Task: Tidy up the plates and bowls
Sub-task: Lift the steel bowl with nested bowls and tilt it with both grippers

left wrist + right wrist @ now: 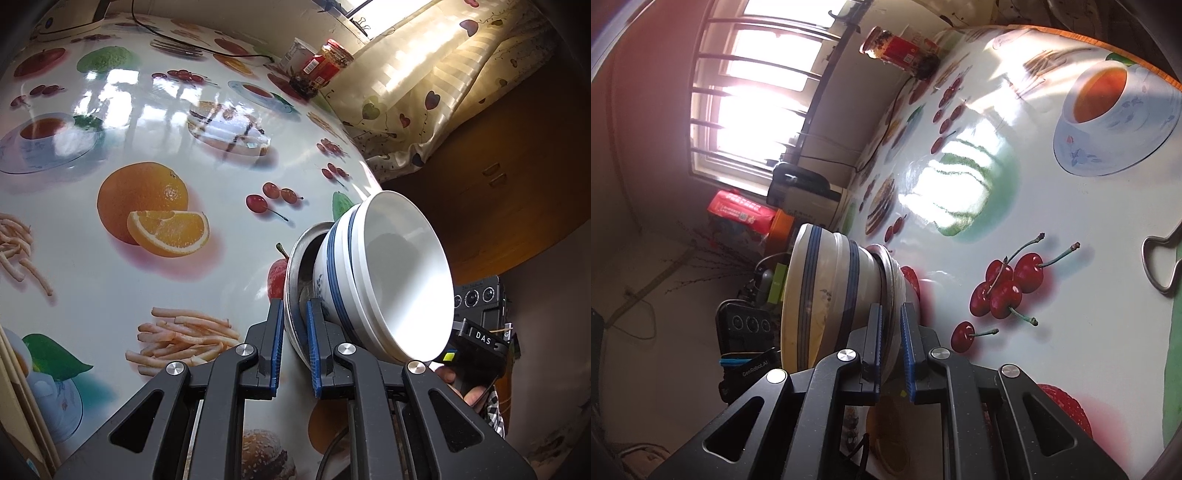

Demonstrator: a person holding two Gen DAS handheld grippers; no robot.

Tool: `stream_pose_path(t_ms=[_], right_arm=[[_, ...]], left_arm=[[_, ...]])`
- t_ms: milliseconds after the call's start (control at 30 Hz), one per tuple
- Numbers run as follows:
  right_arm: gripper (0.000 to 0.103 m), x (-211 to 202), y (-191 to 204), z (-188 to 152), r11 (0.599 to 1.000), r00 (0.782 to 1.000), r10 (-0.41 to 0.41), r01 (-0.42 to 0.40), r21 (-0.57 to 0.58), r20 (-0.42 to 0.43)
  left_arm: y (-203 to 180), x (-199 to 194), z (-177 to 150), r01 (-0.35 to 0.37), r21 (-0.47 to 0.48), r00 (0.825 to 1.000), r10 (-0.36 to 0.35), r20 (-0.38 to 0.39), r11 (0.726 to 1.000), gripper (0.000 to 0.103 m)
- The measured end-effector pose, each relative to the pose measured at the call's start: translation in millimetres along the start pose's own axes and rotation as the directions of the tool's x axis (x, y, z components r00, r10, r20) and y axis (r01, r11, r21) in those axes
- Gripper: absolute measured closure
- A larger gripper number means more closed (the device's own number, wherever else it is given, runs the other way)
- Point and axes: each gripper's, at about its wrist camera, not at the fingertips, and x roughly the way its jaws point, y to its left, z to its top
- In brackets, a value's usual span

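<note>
Both tools clamp opposite rims of one metal plate [295, 284]: left tool [293, 354] and right tool [891, 354] nearly closed on it. Two nested blue-banded bowls [384, 280] ride on the plate, held above the tabletop's edge.

Judgement: keep both tools level and matched, or the bowls slide.

Tabletop [147, 147]: glossy fruit-print cover, glare. Jar [321, 66] at the far edge. Barred window [757, 81] behind.

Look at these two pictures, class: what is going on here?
A person holds a stack with two tools. The left tool and right tool are each shut on the rim of a metal plate. Two nested blue-striped bowls sit on it, above a table with a fruit-print cloth.
</note>
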Motion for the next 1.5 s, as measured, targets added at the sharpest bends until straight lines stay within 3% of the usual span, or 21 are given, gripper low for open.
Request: stream_pose_path(t_ms=[367,933,1500], right_arm=[[0.092,-0.8,1.2,-3.6,0.999,0.999,0.031,-0.031,-0.012,0.006],[0.092,1.2,13.4,-5.6,0.997,1.0,0.012,-0.012,-0.07,0.004],[0.092,6.5,4.3,0.3,0.999,1.0,0.019,-0.019,-0.029,-0.001]], left_arm=[[-0.7,-4.6,1.5,-0.019,0.009,1.0,0.019,0.017,1.0,0.092],[-2.0,-11.3,-1.5,-0.02,0.024,0.999,0.019,0.03,1.0,0.092],[2.4,-7.3,1.4,-0.026,0.008,0.999,0.026,0.031,1.0,0.092]])
